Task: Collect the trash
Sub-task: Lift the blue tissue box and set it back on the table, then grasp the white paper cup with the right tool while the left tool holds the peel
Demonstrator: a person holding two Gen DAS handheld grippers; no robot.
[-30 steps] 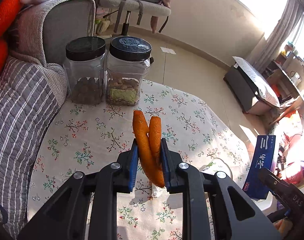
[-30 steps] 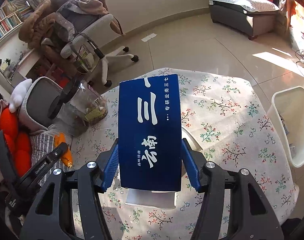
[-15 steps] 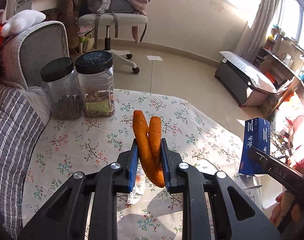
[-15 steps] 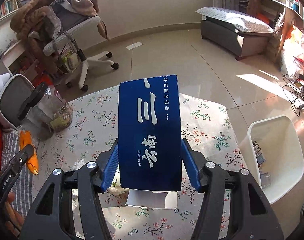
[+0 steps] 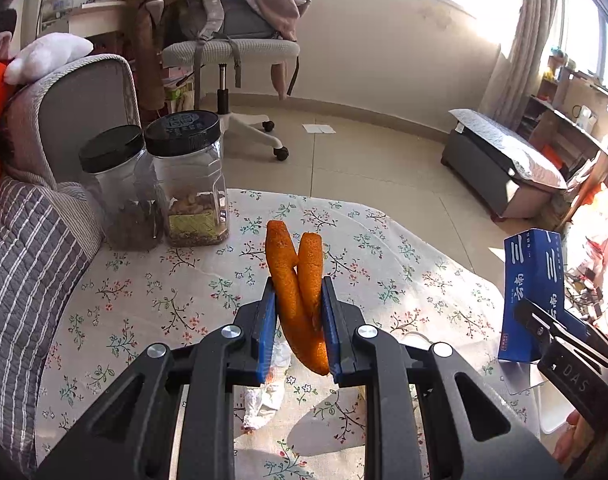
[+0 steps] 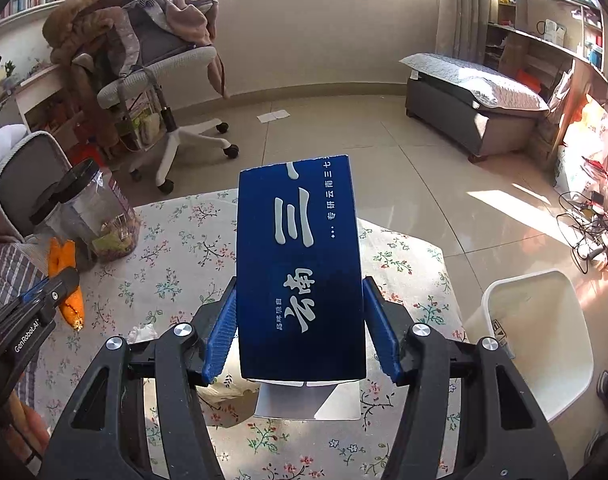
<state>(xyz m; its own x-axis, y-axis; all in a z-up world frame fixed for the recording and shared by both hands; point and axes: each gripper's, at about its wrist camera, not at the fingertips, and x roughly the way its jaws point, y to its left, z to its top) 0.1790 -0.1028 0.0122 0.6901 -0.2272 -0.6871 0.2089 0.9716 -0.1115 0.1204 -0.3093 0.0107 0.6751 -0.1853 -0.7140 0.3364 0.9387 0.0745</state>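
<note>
My left gripper (image 5: 298, 312) is shut on a curled orange peel (image 5: 294, 280), held above the floral tablecloth (image 5: 144, 304). The peel (image 6: 66, 276) and the left gripper (image 6: 56, 292) also show at the left edge of the right wrist view. My right gripper (image 6: 300, 324) is shut on a dark blue carton with white lettering (image 6: 300, 264), upright above the table; the carton (image 5: 534, 288) appears at the right of the left wrist view. A crumpled white tissue (image 5: 266, 396) lies on the cloth under the left gripper. A white waste bin (image 6: 540, 336) stands on the floor right of the table.
Two black-lidded clear jars (image 5: 188, 184) stand at the table's far left, beside a grey striped cushion (image 5: 20, 272). An office chair draped with clothes (image 6: 160, 76) and a low grey bench (image 6: 472, 96) stand on the tiled floor beyond. Cables (image 6: 588, 228) lie on the floor at right.
Both grippers have swung across the table, so the jars shifted left in both views and the white bin came further into the right wrist view. Both grips are unchanged.
</note>
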